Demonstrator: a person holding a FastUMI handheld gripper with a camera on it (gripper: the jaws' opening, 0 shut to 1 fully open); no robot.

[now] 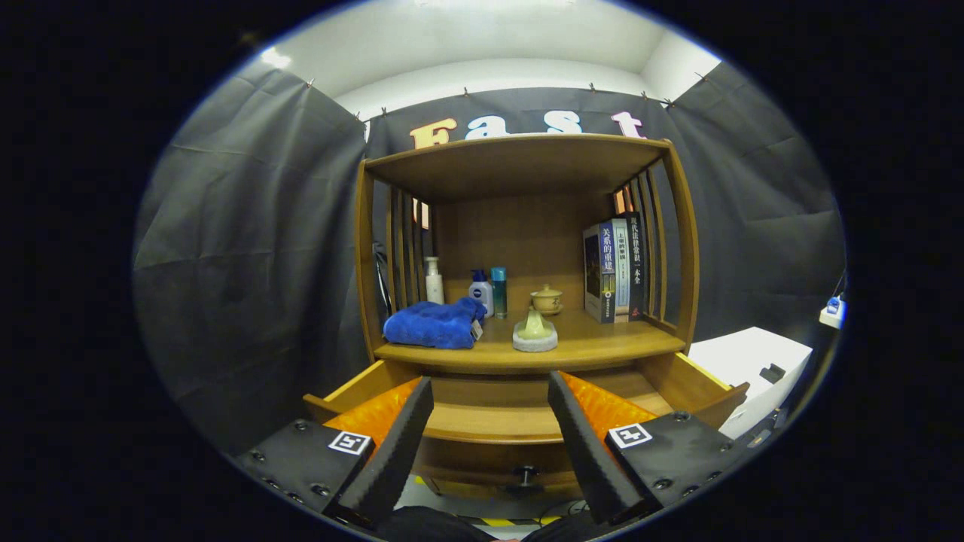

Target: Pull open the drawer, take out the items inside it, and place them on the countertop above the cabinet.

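Note:
The wooden cabinet's drawer [697, 384] stands pulled out under the countertop [602, 342]. Its front panel carries a dark knob [525, 473]. My gripper [489, 382] is open above the drawer, its black ridged fingers [392, 444] spread wide with nothing between them. Between the fingers I see bare wood inside the drawer; the fingers hide its left and right parts. On the countertop lie a folded blue towel [433, 324] and a pale green ceramic piece on a round stone base [535, 331].
At the back of the countertop stand a white pump bottle [434, 281], a white-and-blue bottle [480, 290], a teal can [498, 290] and a lidded cup [546, 299]. Books [614, 267] lean at the right. A white box [753, 369] sits right of the cabinet.

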